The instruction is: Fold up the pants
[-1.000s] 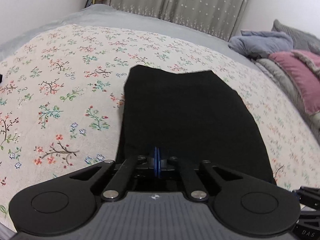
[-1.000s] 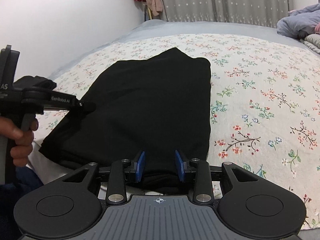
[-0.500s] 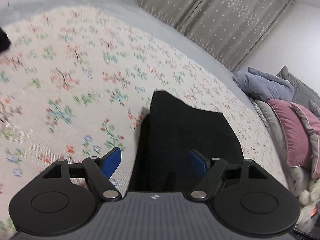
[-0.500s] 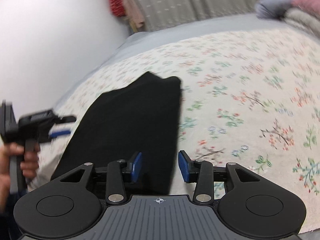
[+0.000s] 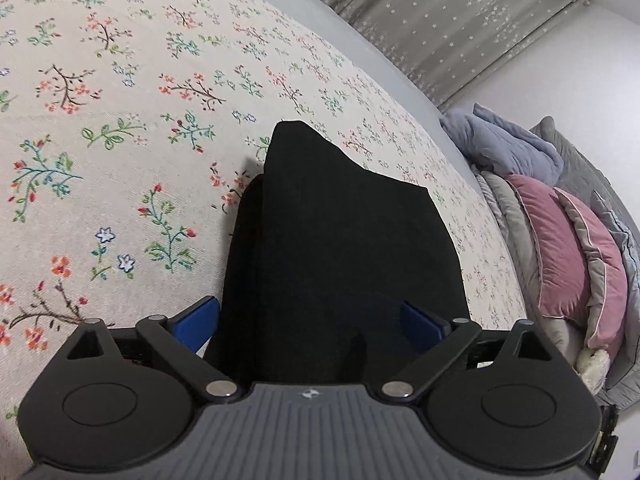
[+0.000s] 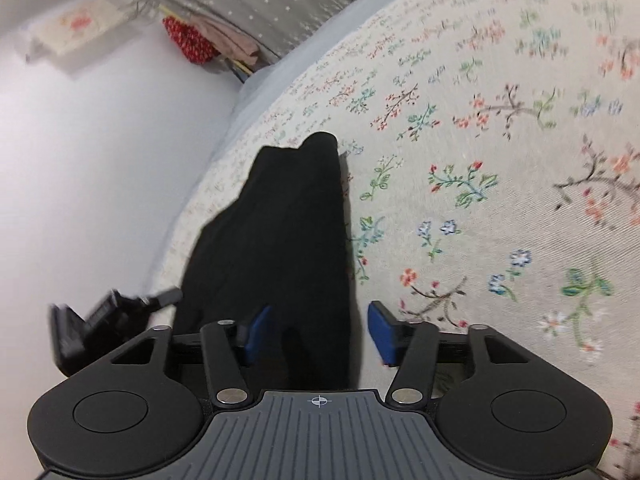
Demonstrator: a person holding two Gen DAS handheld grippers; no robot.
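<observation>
Left tongs (image 5: pixel 310 326) and right tongs (image 6: pixel 318 332) — both opening, nothing gripped

Black pants (image 5: pixel 344 248) on floral bedspread (image 5: pixel 120 128) — left gripper (image 5: pixel 310 326) opening.

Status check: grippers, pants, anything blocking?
Left gripper and right gripper opening, nothing pinched. Black pants folded on the floral bedspread. Nothing blocking.

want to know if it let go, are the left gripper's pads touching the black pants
Apart. In the left wrist view the left gripper has its jaws opening wide, and both blue pads stand clear of the black pants lying between them.
</observation>
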